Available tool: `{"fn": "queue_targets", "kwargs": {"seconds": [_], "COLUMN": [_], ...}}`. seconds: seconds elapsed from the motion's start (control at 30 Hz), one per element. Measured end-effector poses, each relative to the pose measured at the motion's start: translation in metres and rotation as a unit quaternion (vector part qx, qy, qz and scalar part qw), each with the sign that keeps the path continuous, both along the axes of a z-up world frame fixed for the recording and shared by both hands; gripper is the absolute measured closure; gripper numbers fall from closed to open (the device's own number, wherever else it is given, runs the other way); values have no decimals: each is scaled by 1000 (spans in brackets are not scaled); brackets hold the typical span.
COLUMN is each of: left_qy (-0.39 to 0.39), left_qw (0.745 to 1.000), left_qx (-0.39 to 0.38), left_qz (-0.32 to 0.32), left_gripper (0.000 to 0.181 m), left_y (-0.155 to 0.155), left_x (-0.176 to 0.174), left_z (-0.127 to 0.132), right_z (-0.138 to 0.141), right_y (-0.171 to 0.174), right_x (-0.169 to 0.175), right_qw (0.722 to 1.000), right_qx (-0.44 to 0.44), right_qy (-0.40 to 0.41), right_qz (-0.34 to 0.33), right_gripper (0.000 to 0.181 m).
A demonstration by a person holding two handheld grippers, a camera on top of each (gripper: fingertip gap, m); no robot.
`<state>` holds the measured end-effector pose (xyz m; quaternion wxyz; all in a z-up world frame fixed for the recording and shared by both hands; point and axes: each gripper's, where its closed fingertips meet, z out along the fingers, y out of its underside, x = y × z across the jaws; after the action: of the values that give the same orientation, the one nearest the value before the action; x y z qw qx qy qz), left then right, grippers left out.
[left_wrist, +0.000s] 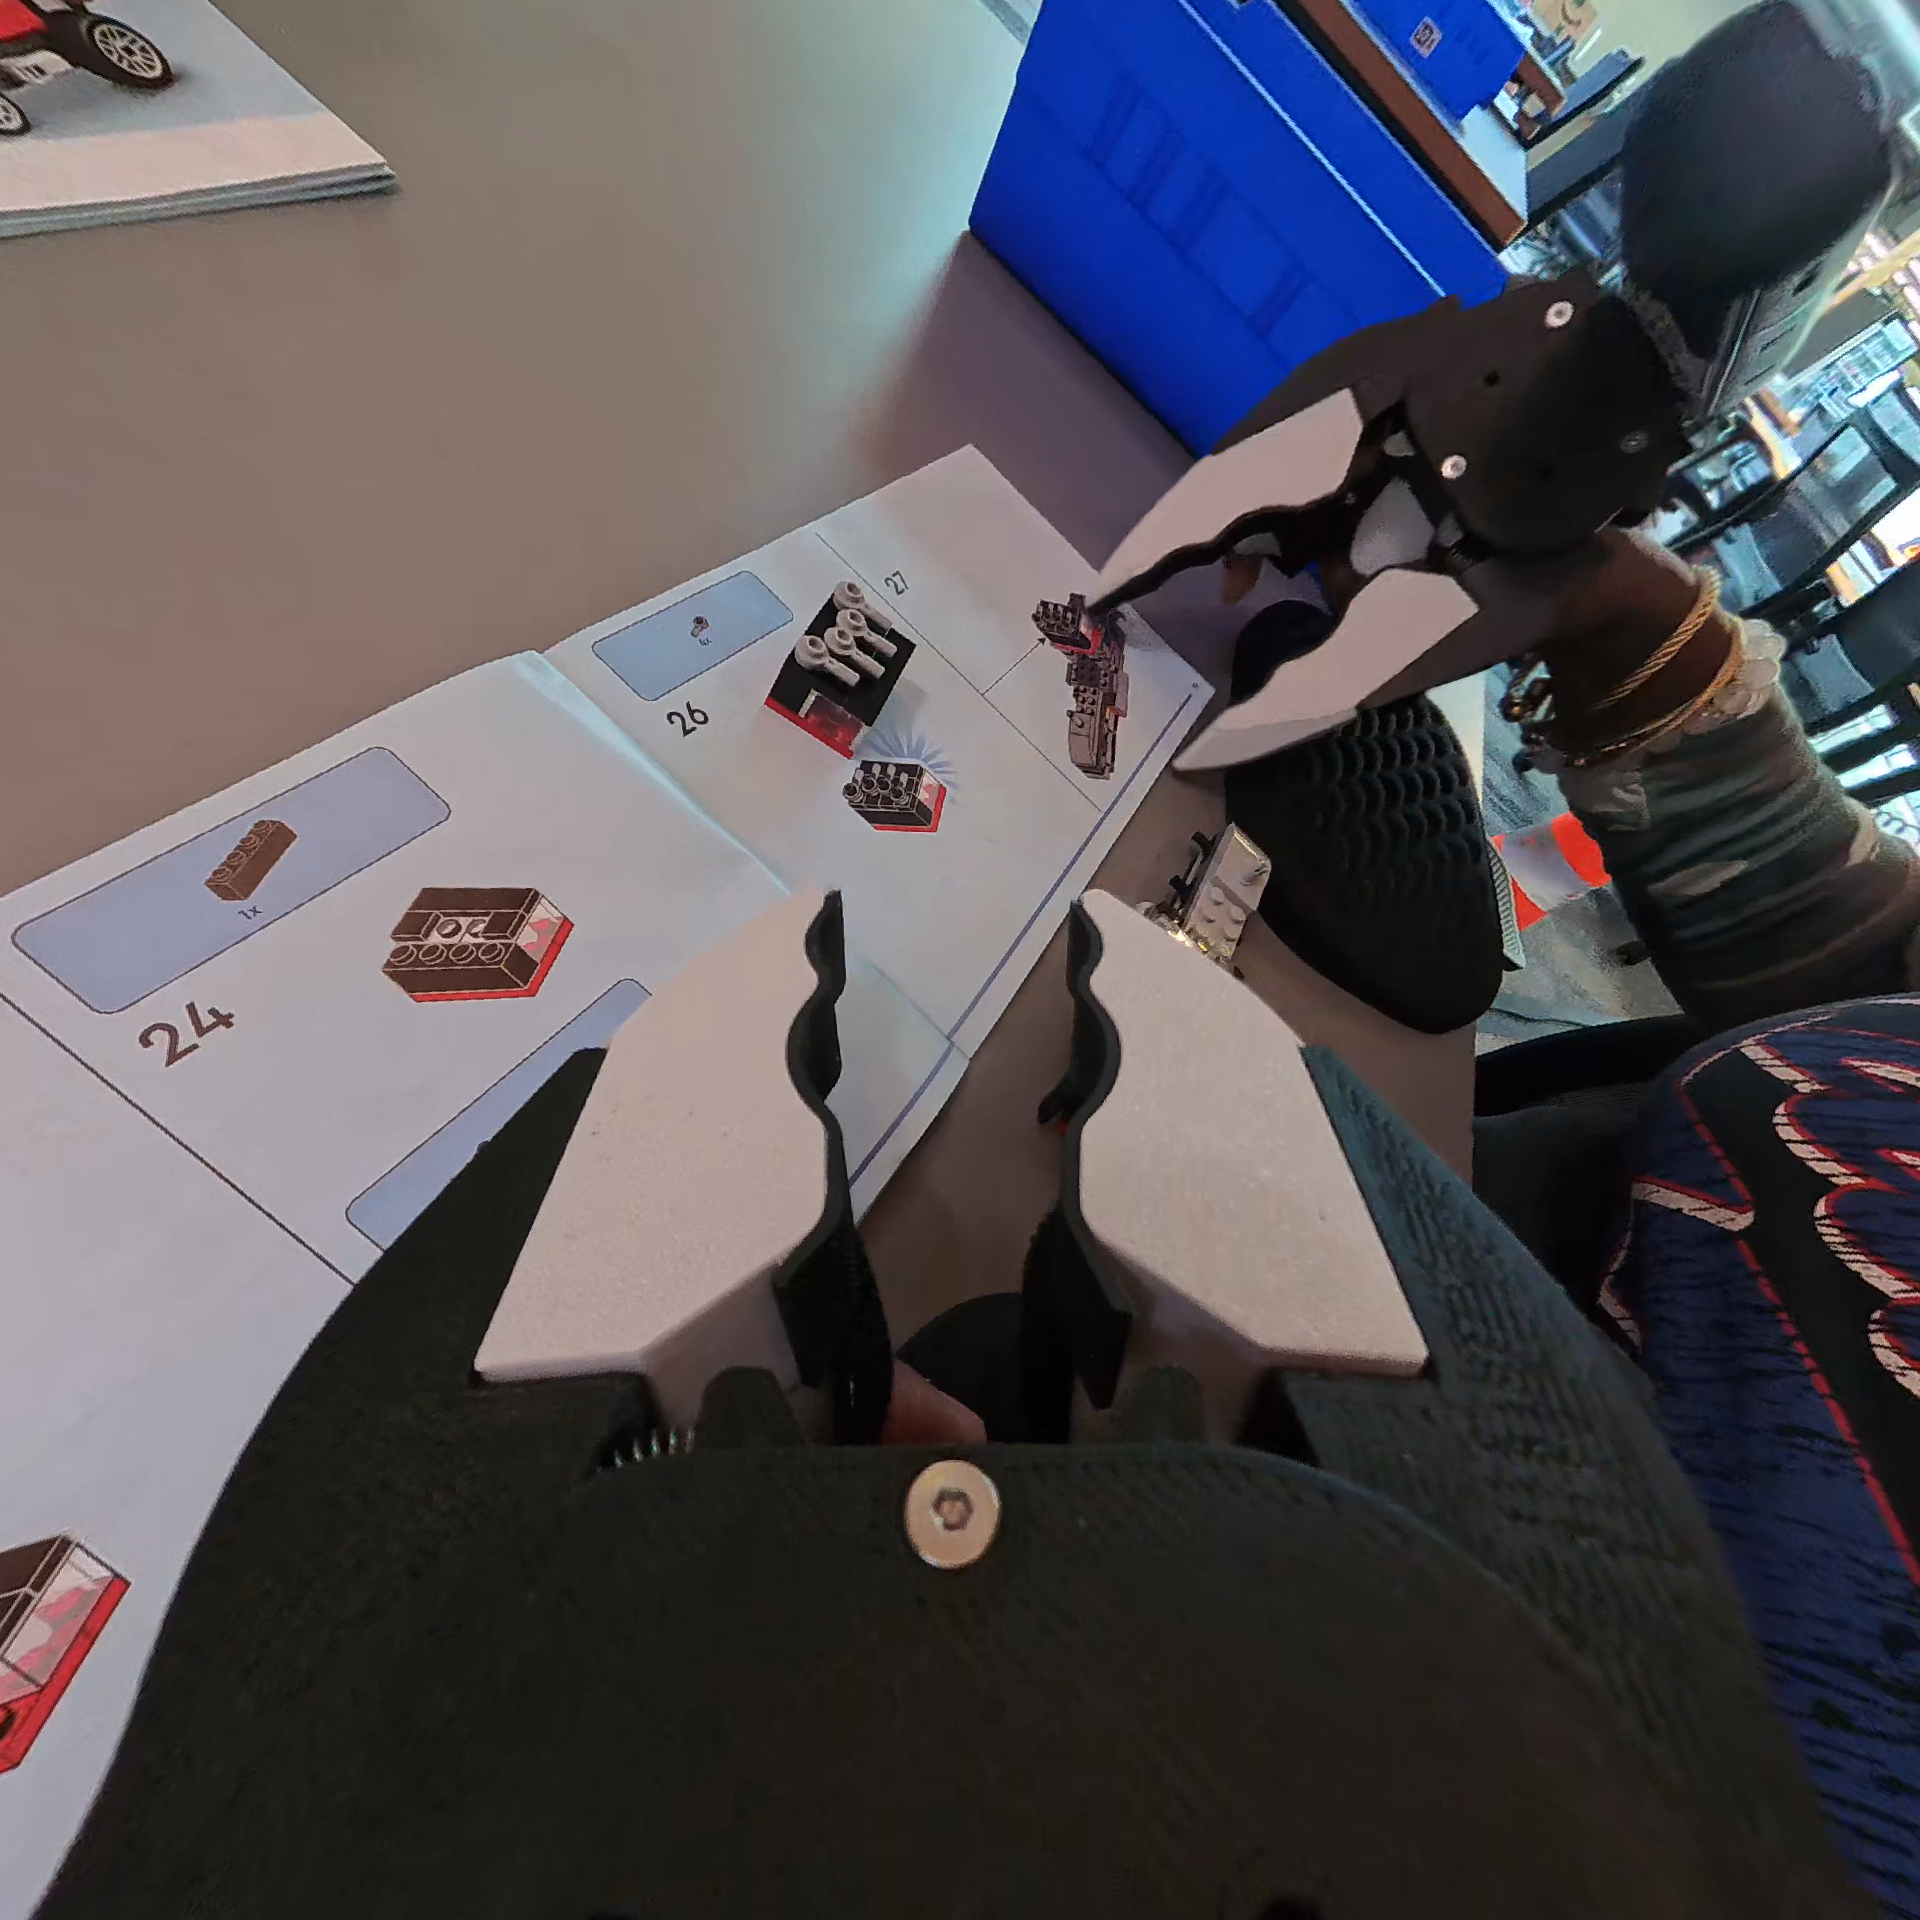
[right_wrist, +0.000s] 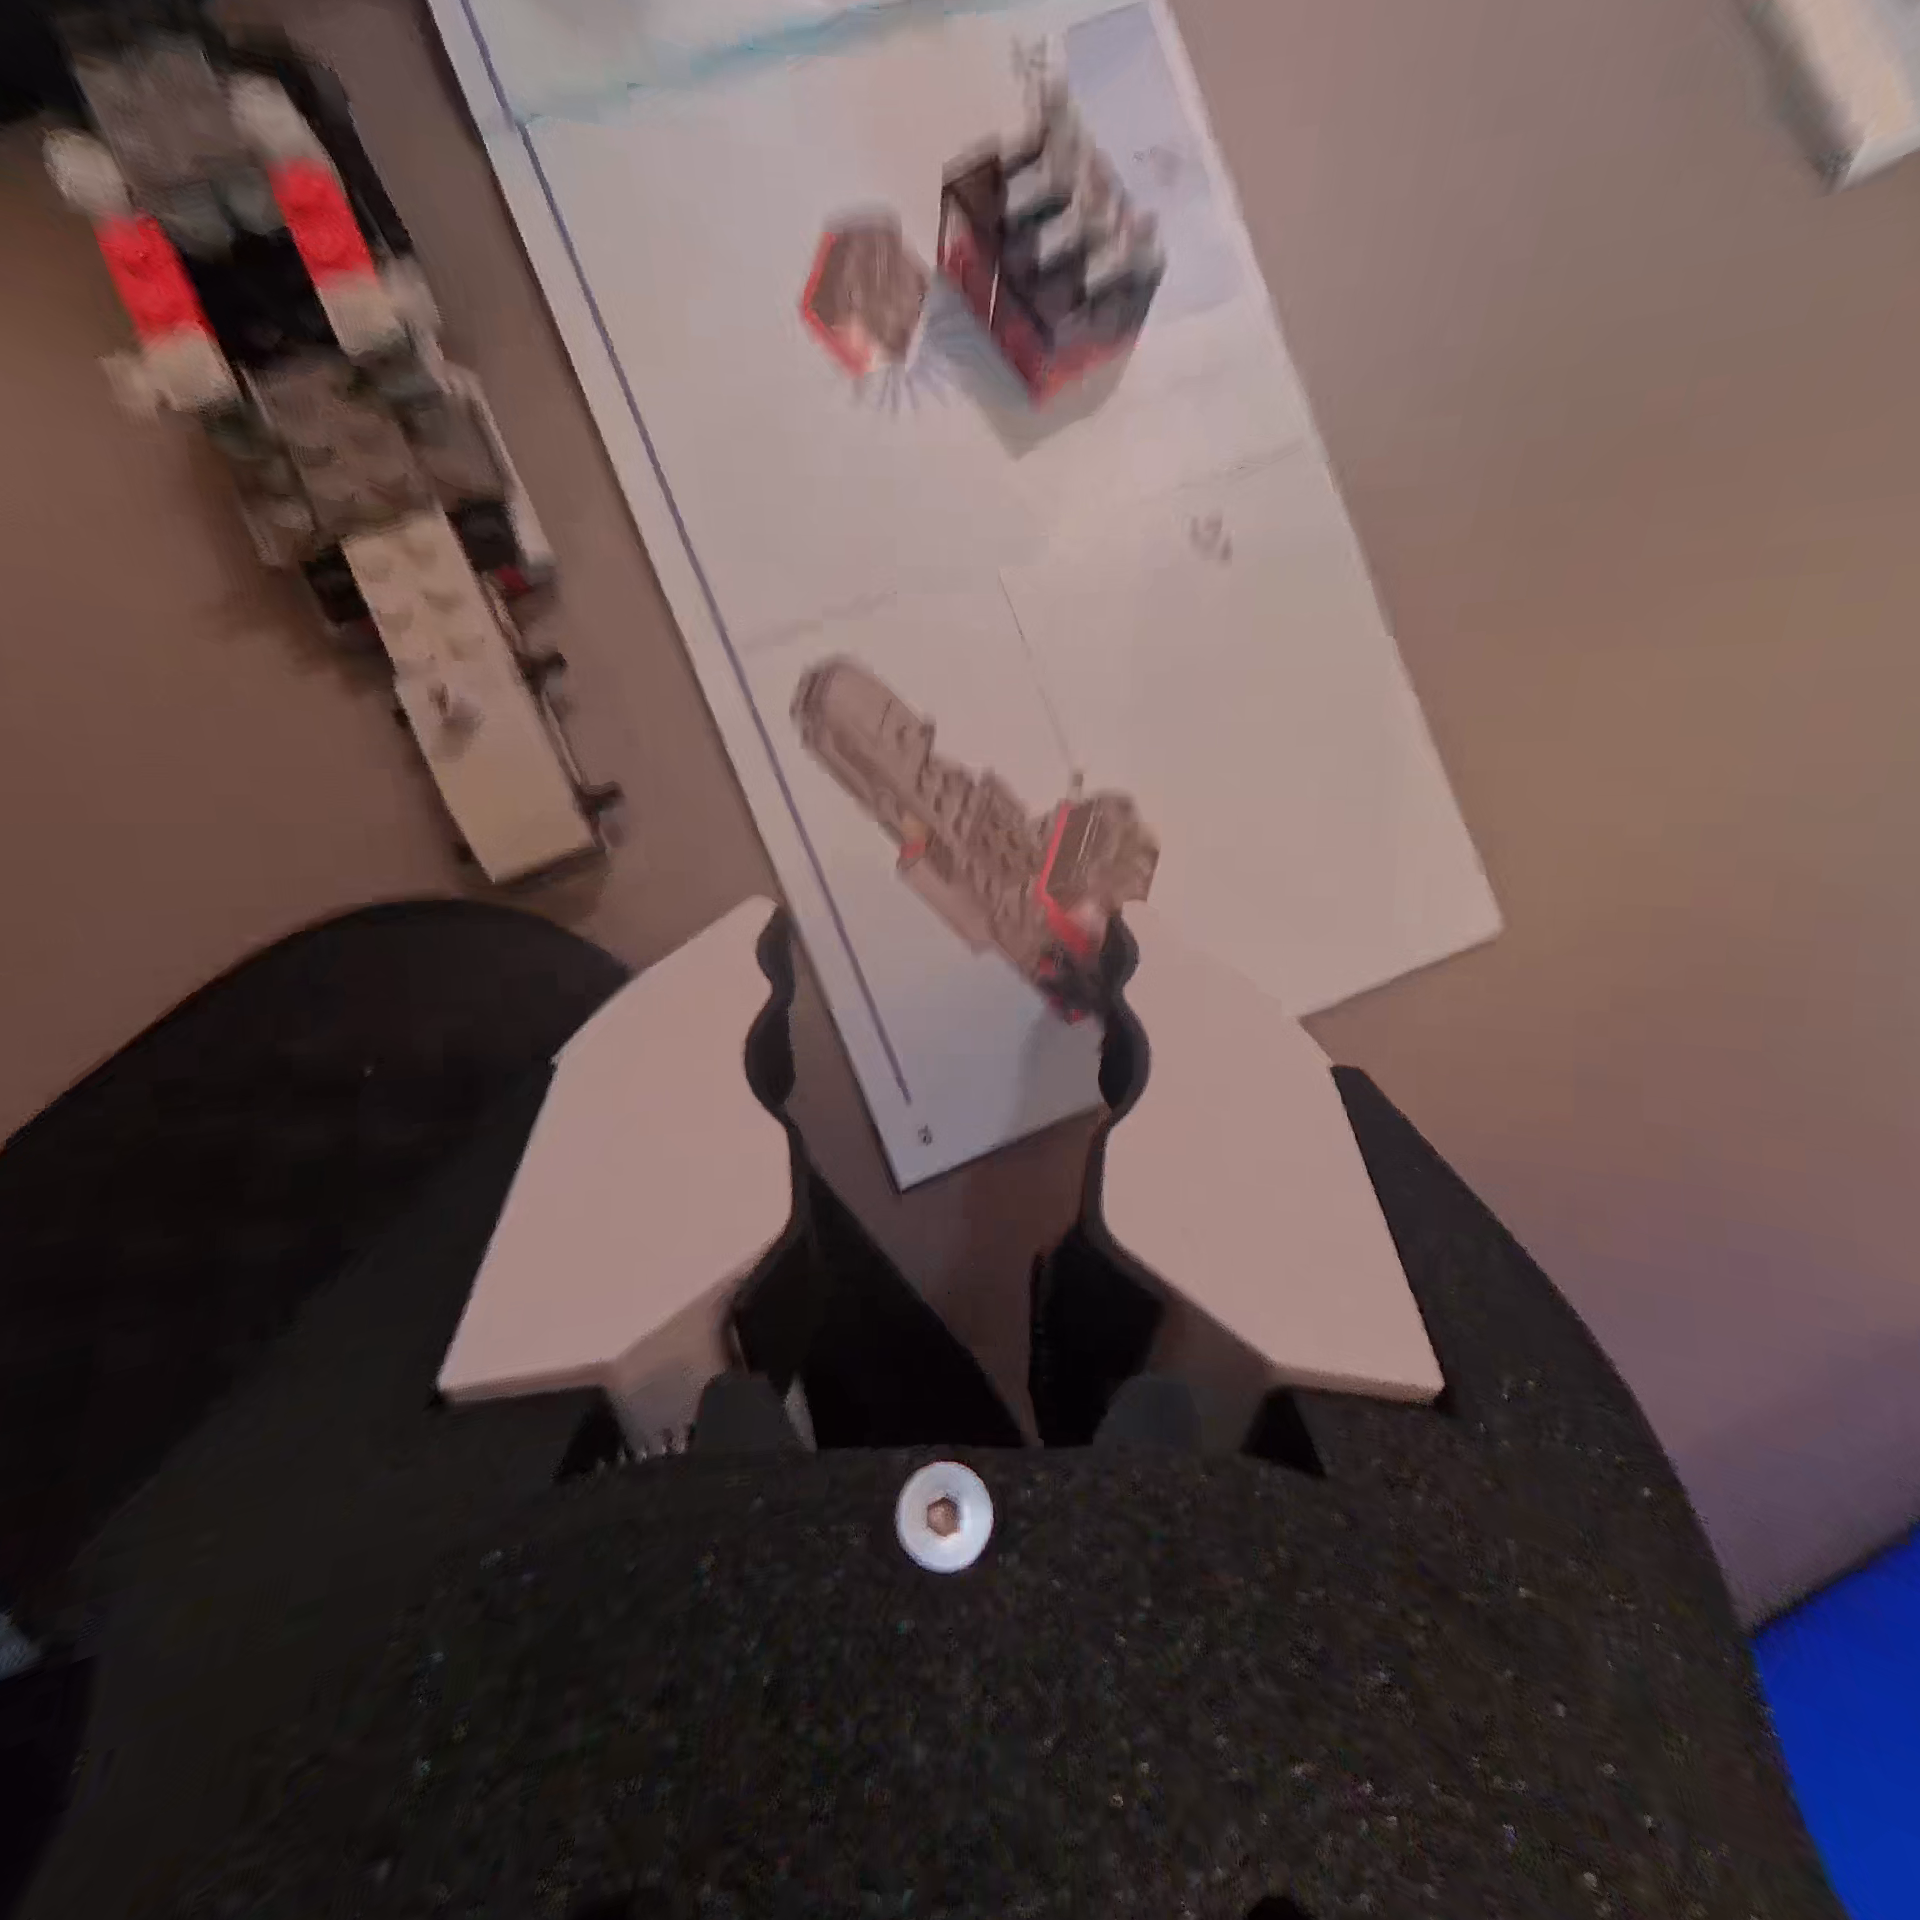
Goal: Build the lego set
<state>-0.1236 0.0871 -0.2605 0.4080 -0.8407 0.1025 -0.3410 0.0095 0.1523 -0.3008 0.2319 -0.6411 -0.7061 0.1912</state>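
Observation:
A small black block with grey pins and a red base (left_wrist: 842,665) stands on the open instruction booklet (left_wrist: 436,1039). It also shows, blurred, in the right wrist view (right_wrist: 1049,270) on the booklet (right_wrist: 1091,623). A long grey, black and red lego chassis (right_wrist: 312,436) lies on the table beside the booklet, and its end peeks out in the left wrist view (left_wrist: 1226,914). My left gripper (left_wrist: 956,935) is open and empty over the booklet's edge. My right gripper (right_wrist: 945,935) is open and empty over the page corner; in the left wrist view (left_wrist: 1143,686) its upper tip is at a printed picture.
A second booklet (left_wrist: 156,104) lies at the far left of the grey table (left_wrist: 520,364). A blue bin (left_wrist: 1195,208) stands beyond the table edge and shows in the right wrist view (right_wrist: 1849,1714). A black textured object (left_wrist: 1371,862) sits at the table's near edge. A person's arm with bracelets (left_wrist: 1662,675) holds the right gripper.

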Motion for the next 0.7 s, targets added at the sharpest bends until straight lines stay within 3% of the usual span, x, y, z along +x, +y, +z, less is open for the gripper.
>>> {"fn": "queue_targets", "kwargs": {"seconds": [0.17, 0.3, 0.37, 0.5, 0.6, 0.7], "left_qy": [-12, -16, -15, -18, -18, -14], "left_qw": [1000, 1000, 1000, 1000, 1000, 1000], "left_qx": [5, 6, 7, 5, 4, 3], "left_qz": [1, -3, -7, -10, -11, -10], "left_gripper": [140, 140, 140, 141, 141, 141], "left_y": [0, -1, -2, -2, -2, -2], "left_x": [-1, 0, 1, 2, 2, 2], "left_z": [3, 4, 4, 4, 3, 3], "right_z": [2, 4, 14, 23, 7, 8], "right_y": [33, 32, 16, -53, -72, -75], "right_x": [-6, -8, -10, -3, -4, -15], "right_qw": [999, 999, 998, 979, 980, 982], "right_qx": [47, 31, 10, -102, -80, -55], "right_qy": [16, 17, 47, 59, 27, 46], "right_qz": [-15, 3, 40, 167, 182, 177], "right_gripper": [133, 127, 128, 125, 127, 140]}}
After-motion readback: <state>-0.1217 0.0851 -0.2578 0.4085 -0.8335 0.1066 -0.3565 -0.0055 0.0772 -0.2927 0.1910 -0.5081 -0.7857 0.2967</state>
